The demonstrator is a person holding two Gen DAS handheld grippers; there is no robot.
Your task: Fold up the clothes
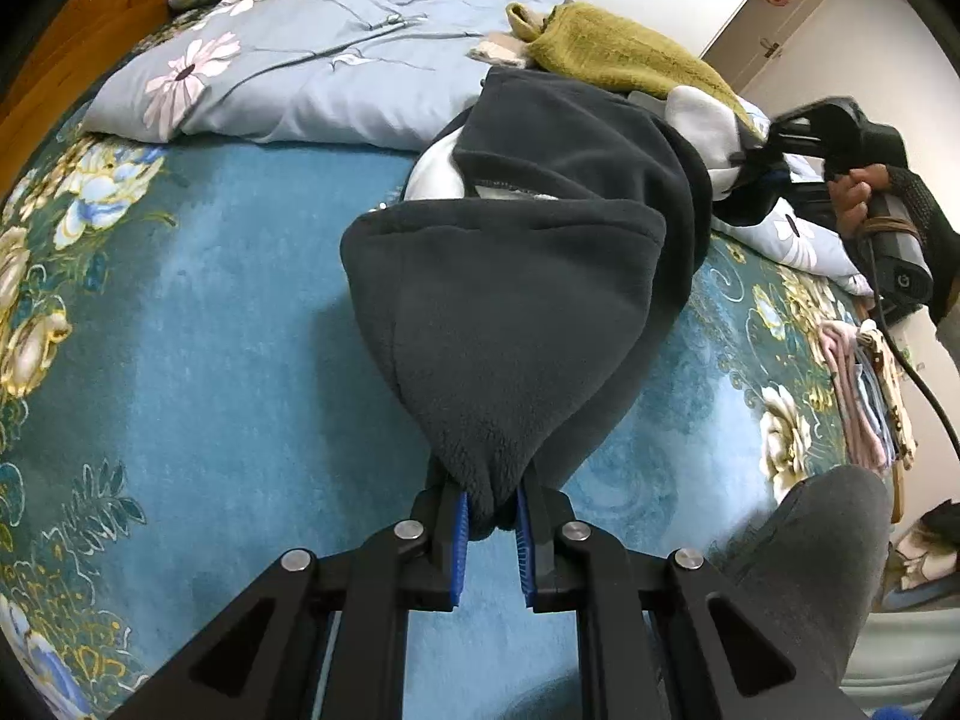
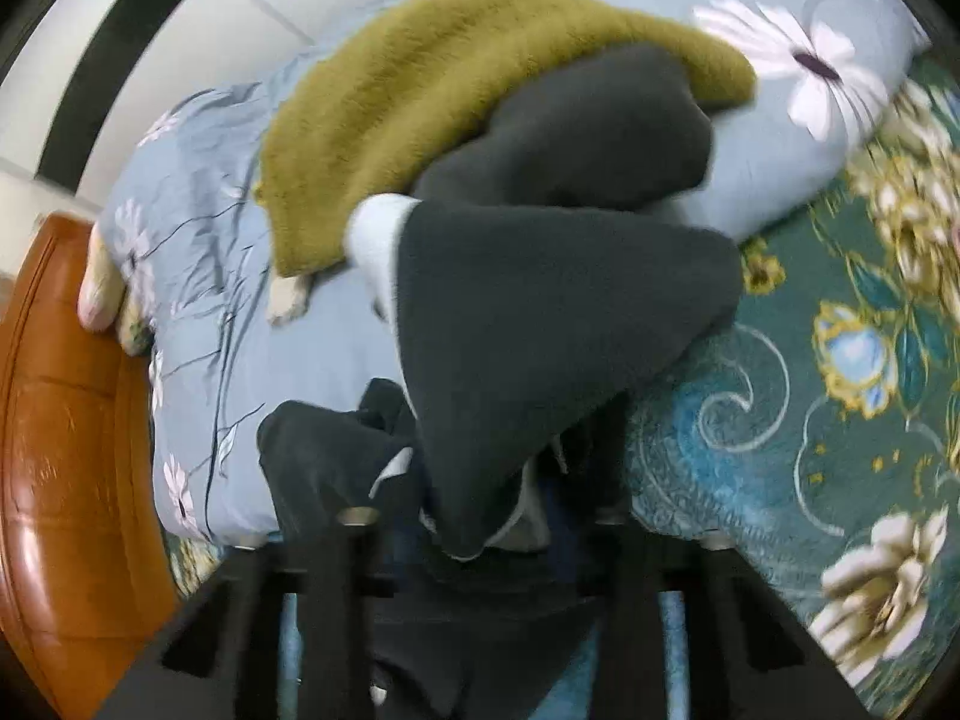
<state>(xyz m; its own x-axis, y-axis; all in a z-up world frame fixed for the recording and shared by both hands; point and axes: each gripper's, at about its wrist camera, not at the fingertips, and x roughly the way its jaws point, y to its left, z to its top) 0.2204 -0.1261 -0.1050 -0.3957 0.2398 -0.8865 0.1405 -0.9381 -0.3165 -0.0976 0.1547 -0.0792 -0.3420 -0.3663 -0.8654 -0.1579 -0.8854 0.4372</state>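
I am pinching a bunched corner of the dark fleece garment [image 1: 516, 312] in my left gripper [image 1: 492, 531], its blue pads [image 1: 461, 540] closing nearly together on the cloth. The garment is stretching across the blue flowered bedspread [image 1: 210, 330] toward my right gripper [image 1: 756, 150], which is reaching into its far end. In the right wrist view the fleece [image 2: 540, 324] is draping over my right gripper [image 2: 480, 534] and hiding the fingers, so I cannot tell how far they are apart. An olive towel [image 2: 432, 102] is lying on the pale flowered quilt [image 2: 210, 276], touching the garment.
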